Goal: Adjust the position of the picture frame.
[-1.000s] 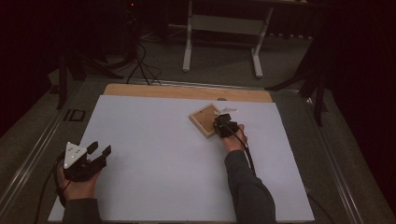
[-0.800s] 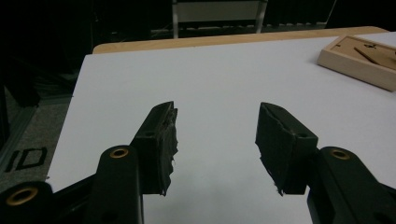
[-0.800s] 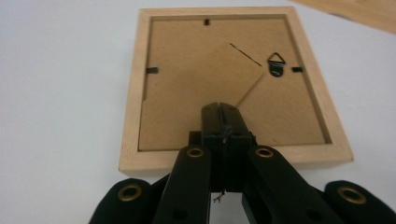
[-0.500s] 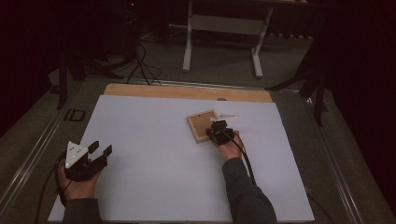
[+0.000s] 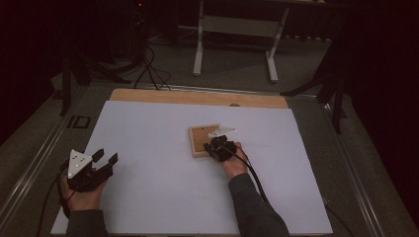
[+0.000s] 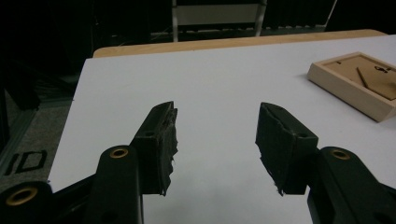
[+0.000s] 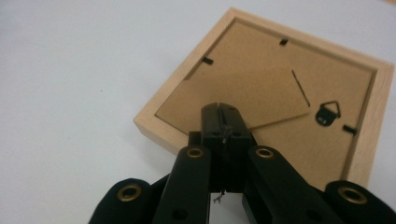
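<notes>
Light, stiff wooden picture frame [image 7: 275, 88] face down on desk [image 5: 148, 197]; thin backing fragile, best taken by rim. Right claw [image 7: 220, 112] pressed together, empty; left claw [image 6: 215, 140] wide, empty.

The right gripper [image 5: 218, 143] has slid the frame [image 5: 202, 139] leftward and nearer the person across the worktop [image 5: 148, 128].

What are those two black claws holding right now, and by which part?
Nothing, as far as shows. The right gripper is shut with no visible thing between its jaws, its tips over the back of the wooden picture frame. The left gripper hangs open above the table.
</notes>
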